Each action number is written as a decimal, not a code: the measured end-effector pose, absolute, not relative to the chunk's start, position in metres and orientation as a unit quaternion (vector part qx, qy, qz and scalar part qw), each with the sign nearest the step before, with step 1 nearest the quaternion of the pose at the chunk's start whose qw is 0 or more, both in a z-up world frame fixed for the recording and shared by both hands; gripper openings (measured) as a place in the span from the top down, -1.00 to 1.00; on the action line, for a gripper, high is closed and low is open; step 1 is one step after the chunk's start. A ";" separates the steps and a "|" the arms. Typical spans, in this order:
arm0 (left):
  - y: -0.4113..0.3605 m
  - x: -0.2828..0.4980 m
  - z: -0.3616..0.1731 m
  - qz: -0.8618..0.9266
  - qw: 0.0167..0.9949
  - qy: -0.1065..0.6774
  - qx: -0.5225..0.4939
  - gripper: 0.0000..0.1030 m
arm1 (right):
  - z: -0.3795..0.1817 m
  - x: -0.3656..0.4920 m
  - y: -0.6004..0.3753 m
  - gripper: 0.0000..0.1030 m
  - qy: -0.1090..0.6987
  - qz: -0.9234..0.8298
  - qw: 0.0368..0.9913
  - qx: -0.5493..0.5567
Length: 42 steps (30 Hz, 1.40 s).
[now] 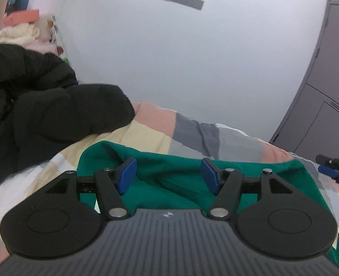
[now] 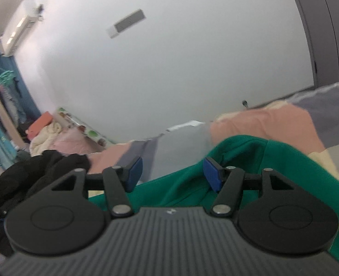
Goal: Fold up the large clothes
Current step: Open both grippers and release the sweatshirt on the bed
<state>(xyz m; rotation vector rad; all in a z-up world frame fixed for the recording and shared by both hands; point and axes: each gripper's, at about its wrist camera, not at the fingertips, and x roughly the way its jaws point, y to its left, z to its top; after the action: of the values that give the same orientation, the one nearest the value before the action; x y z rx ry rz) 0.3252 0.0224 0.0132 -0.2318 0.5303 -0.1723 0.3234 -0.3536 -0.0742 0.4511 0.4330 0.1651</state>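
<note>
since both claws hang empty over the bed, this looks like a gap between folds. the left claw (image 1: 168, 174) has its jaws roughly halfway apart, nothing in them, and the green top (image 1: 169, 184) lies bunched just below and ahead of it. the right claw (image 2: 173, 174) is the same, with the top under its right finger. next move probably needs a clean grab on an edge or hem. the patchwork quilt (image 1: 188, 124) stretches ahead, a black jacket (image 1: 43, 105) sits left of the left claw, with a white wall (image 1: 192, 57) and grey wardrobe (image 1: 326, 80) beyond.
</note>
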 end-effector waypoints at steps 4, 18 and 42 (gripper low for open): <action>0.003 0.276 0.032 -0.087 0.960 0.251 -0.088 -0.31 | -0.051 0.278 -0.342 -0.20 0.199 0.098 0.954 0.202; -0.048 0.168 0.021 -0.095 0.963 0.249 -0.049 -0.31 | -0.049 0.170 -0.275 -0.28 0.217 0.116 0.965 0.090; -0.032 0.197 -0.058 -0.072 0.938 0.330 -0.082 -0.70 | -0.159 0.199 -0.229 -0.83 0.354 0.084 0.930 0.050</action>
<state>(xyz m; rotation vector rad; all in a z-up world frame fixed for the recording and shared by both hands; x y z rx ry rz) 0.1971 -0.0319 -0.0578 -0.1684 0.6734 -0.1461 0.1991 -0.2294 -0.1589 0.1031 0.7248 0.1719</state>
